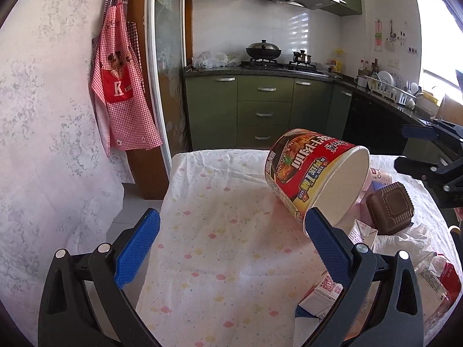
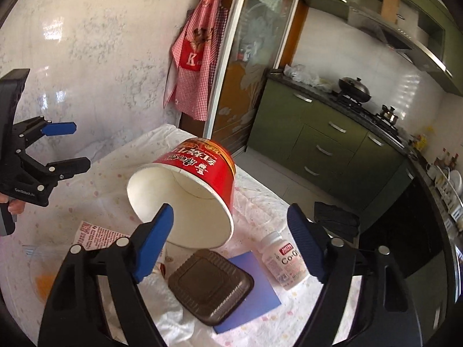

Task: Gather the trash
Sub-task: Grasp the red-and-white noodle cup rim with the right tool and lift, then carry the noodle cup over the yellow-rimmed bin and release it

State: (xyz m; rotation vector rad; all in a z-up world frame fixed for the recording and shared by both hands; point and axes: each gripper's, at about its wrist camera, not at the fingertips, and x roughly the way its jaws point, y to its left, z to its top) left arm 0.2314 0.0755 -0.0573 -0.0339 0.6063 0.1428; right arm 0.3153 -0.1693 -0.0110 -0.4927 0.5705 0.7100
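Observation:
A red instant-noodle cup (image 1: pixel 315 170) lies on its side on the cloth-covered table (image 1: pixel 220 231), its white open mouth toward the right gripper; it also shows in the right wrist view (image 2: pixel 188 190). A brown plastic lid (image 2: pixel 211 284) lies on a blue card (image 2: pixel 254 292). A white pill bottle (image 2: pixel 285 263) lies to its right. My left gripper (image 1: pixel 231 248) is open and empty, left of the cup. My right gripper (image 2: pixel 231 245) is open and empty, over the cup's rim and the lid.
A milk carton (image 1: pixel 324 292), crumpled white tissue (image 1: pixel 405 243) and a red-labelled plastic bottle (image 1: pixel 442 283) lie at the table's right. A printed paper (image 2: pixel 98 234) and a clear bag (image 2: pixel 37 274) lie at the left. Green kitchen cabinets (image 1: pixel 260 110) stand beyond the table.

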